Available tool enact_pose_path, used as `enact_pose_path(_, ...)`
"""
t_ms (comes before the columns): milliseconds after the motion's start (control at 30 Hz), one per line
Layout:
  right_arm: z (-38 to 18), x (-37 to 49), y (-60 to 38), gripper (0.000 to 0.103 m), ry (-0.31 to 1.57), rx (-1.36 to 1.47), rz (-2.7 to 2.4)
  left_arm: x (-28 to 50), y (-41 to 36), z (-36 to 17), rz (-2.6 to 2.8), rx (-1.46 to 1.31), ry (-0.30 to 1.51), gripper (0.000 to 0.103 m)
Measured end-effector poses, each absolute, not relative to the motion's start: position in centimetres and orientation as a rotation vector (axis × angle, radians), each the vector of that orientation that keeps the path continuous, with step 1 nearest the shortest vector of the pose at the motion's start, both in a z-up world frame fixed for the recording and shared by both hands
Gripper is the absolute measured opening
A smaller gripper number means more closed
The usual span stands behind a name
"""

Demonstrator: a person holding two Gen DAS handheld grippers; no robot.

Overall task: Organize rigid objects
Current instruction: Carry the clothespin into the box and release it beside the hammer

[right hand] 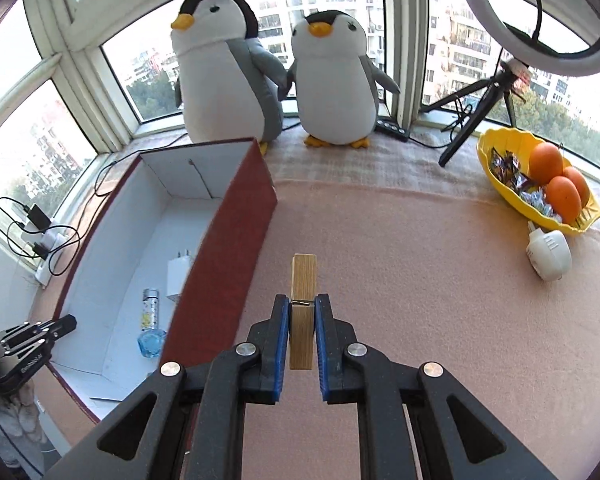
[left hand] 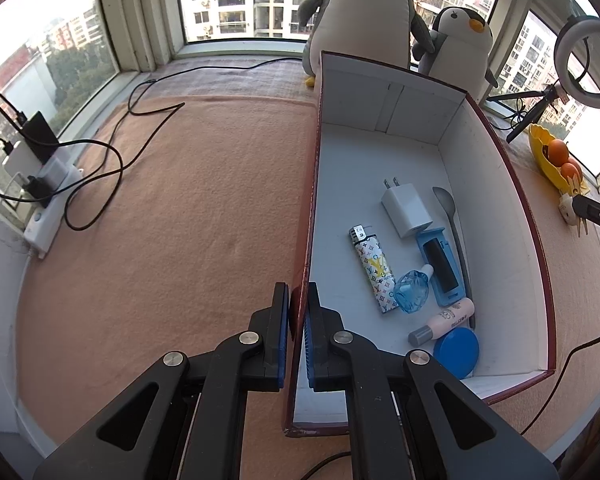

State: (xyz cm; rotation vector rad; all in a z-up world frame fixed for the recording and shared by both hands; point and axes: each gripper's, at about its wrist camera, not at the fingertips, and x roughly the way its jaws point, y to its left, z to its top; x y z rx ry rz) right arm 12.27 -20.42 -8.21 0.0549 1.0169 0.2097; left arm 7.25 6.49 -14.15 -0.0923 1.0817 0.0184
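The right tongs [right hand: 302,316] grip a wooden clothespin [right hand: 302,312] at its spring, light, stiff, likely to twist. The left tongs [left hand: 299,314] are clenched on the box wall [left hand: 306,240]

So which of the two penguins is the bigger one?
The taller penguin on the left, with its beak turned sideways, is bigger. The smaller penguin beside it on the right faces straight ahead.

Bright daylight through the bay windows [right hand: 148,80], panes partly blown out white. Soft, weak shadows on the peach blanket [left hand: 180,220]. Both views sharp in the centre, strong fisheye bending with dark vignette corners. Ring light [right hand: 540,12] looks unlit. The box's [left hand: 380,152] white interior reads slightly bluish.
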Motion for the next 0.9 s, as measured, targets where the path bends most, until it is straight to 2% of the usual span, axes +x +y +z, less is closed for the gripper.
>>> enact_pose_path(400, -4.9, 10.2, -14.2, 0.012, 0.953, -0.026, 0.339, 7.2, 6.7, -14.1, 0.004, -0.100, 1.067, 0.006)
enact_pose_path(900, -7.0, 9.0, -8.5, 0.012, 1.008, -0.112, 0.418, 7.0, 6.7, -14.2, -0.013, -0.096, 1.053, 0.006)
